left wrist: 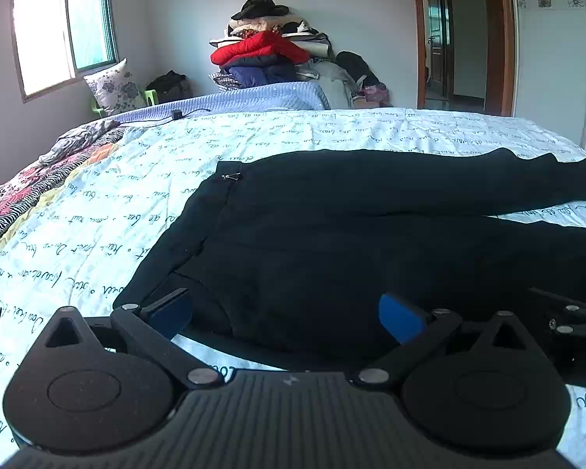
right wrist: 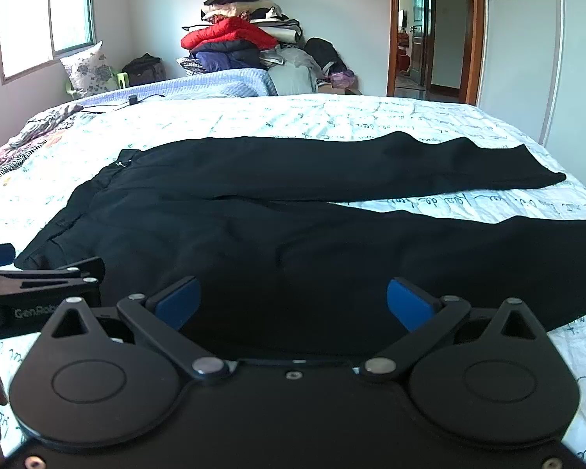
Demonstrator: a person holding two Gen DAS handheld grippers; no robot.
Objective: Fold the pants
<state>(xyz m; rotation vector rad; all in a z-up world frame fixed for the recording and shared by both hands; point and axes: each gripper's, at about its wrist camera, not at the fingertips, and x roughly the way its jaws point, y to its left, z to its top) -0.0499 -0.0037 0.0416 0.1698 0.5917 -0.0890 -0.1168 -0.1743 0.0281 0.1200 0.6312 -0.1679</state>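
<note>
Matt black cloth pants [right wrist: 293,234] on printed cotton-like bedspread [right wrist: 332,117].

Bedroom clutter I can see past the work area

A script-printed bedspread [left wrist: 254,148] covers the bed; behind it I see a clothes pile [left wrist: 269,47] topped by a red jacket [right wrist: 226,33], a floral pillow [left wrist: 113,86], window [left wrist: 62,31] and open doorway [right wrist: 422,27].
</note>
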